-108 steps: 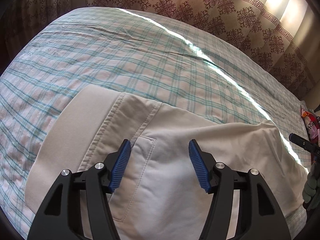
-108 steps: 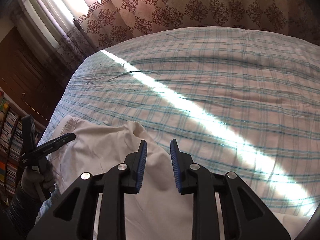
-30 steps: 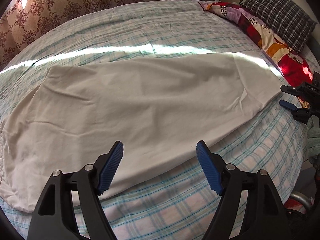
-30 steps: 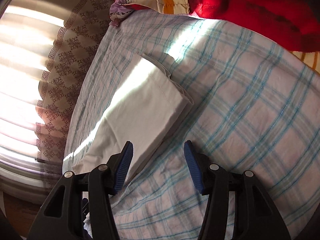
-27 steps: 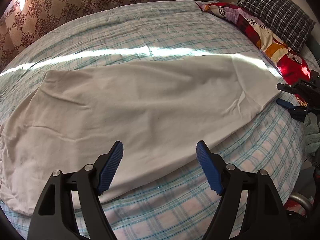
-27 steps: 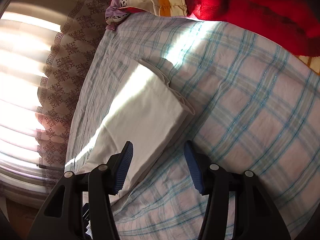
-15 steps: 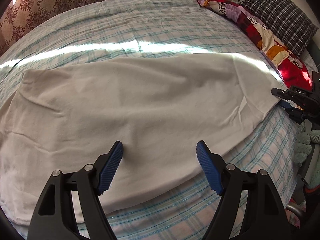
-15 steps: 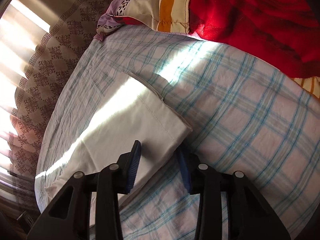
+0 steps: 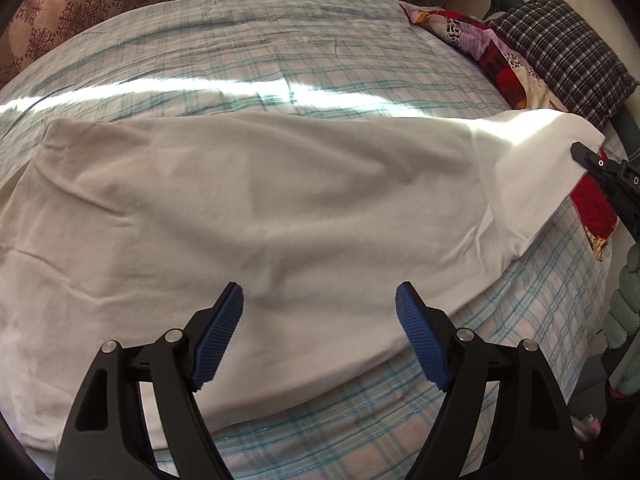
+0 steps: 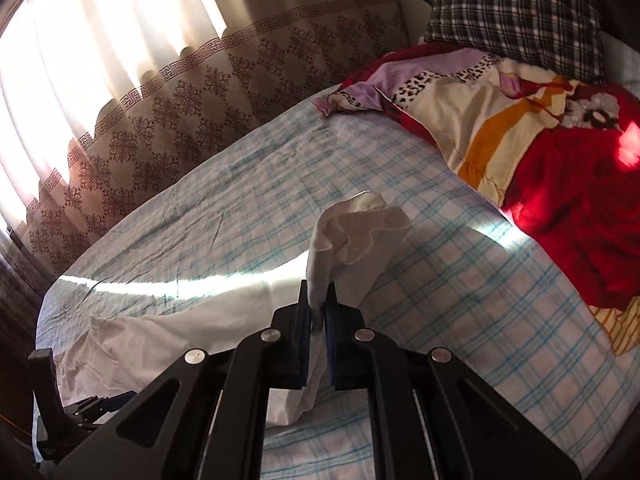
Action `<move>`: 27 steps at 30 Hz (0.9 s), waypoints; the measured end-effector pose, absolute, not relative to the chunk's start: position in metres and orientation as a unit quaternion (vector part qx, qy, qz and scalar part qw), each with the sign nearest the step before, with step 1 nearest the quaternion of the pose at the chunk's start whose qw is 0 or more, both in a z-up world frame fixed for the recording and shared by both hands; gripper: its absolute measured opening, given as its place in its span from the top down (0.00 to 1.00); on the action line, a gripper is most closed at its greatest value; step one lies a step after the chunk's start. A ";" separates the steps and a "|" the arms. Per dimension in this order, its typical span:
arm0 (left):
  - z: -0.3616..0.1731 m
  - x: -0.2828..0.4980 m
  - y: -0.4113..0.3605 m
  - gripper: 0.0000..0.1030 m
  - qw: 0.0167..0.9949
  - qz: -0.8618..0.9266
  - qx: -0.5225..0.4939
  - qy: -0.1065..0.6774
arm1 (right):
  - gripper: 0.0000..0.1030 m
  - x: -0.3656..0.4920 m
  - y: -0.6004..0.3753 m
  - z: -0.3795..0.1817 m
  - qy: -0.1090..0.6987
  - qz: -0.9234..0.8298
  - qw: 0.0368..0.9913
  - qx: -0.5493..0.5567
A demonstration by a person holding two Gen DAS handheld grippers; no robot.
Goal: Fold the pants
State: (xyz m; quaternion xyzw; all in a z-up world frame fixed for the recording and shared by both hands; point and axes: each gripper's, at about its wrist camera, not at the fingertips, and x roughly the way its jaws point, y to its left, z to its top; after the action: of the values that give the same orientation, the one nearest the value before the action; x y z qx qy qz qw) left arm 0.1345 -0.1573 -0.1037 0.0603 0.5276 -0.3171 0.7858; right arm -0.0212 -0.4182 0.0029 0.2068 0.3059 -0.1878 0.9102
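Right gripper point(image 10: 318, 312) pinches the hem of the pants point(image 9: 256, 216), its jaws having just closed on the cloth, which bunches up beyond the pads and hangs slack below them. The rest lies flat across the bed point(image 9: 248, 60), stretching ahead of the left gripper point(image 9: 320, 320), whose jaws stand spread with nothing between them. Risk from here: the thin pinch may slip, or the free far end may drag and bunch, spoiling the fold.

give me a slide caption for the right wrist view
Right gripper shut on the pants hem, lifting it off the checked bedsheet, blanket behind.
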 end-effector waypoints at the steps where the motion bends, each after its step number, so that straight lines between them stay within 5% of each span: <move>1: -0.101 0.137 -0.153 0.22 0.788 -0.314 0.052 0.527 | 0.95 -0.015 -0.408 0.007 0.305 -0.179 0.916 0.189; 14: -0.085 0.181 -0.058 0.22 0.803 -0.255 -0.083 0.533 | 0.95 0.048 -0.276 0.018 0.316 -0.039 0.943 0.100; 27: -0.115 0.206 -0.018 0.15 0.738 -0.287 -0.232 0.564 | 0.95 0.060 -0.176 -0.071 0.419 0.058 0.906 0.015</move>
State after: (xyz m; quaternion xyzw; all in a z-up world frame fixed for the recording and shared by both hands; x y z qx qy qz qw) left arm 0.2056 -0.0175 -0.1154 -0.2324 0.5643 -0.2869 0.7385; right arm 0.0604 -0.1762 -0.0715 0.0153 0.4185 0.0584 0.9062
